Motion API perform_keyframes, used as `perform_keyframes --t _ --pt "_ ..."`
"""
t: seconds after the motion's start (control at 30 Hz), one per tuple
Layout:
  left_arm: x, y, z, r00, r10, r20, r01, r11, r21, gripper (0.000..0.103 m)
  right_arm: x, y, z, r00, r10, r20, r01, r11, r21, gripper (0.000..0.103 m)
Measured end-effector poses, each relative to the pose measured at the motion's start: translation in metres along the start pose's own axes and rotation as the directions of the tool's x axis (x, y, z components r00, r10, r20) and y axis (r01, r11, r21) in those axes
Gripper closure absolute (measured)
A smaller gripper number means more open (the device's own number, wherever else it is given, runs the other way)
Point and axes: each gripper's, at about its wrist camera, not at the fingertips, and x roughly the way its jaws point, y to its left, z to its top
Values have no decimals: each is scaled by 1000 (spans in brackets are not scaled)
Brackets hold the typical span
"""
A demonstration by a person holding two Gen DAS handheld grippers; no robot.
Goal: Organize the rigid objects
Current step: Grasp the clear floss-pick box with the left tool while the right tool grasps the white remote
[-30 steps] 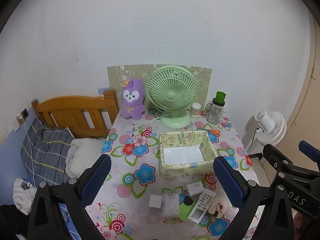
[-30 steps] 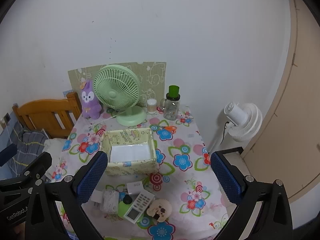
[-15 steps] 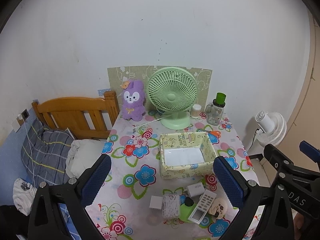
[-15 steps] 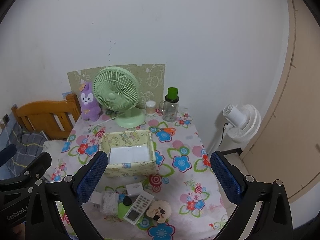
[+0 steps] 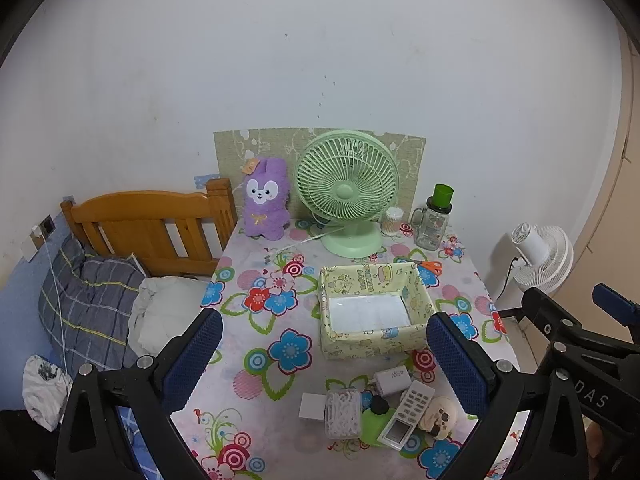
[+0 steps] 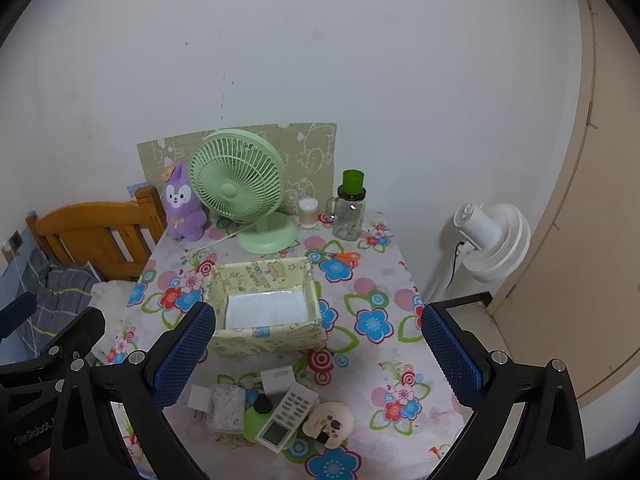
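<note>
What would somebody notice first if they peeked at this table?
Probably the big green fan standing at the back of the flowery table, with a purple bunny plush beside it. Then the empty yellow box in the middle, and the white remote among small things near the front edge.

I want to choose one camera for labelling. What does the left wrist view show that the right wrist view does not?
Only the left wrist view: the white bundle on the floor beside the bed, and more of the plaid blanket.
Only the right wrist view: the beige door at full width.
Both: the yellow box, green fan, purple plush toy, remote, scissors, and open, empty jaws.
</note>
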Motion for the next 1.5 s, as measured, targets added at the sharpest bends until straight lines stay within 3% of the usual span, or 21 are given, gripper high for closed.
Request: perform_keyframes --t 0.53,0.97,1.5 --pt "43 -2 -19 999 -1 -49 2 1000 21 0 45 0 -22 999 12 -48 -13 1000 -7 0" --pt "92 -6 -47 991 -12 -131 19 998 59 0 89 -1 -59 995 -32 -99 33 999 10 0" --pt "161 -6 -101 955 -13 -296 38 996 79 1 146 0 -109 980 -52 -191 59 998 28 0"
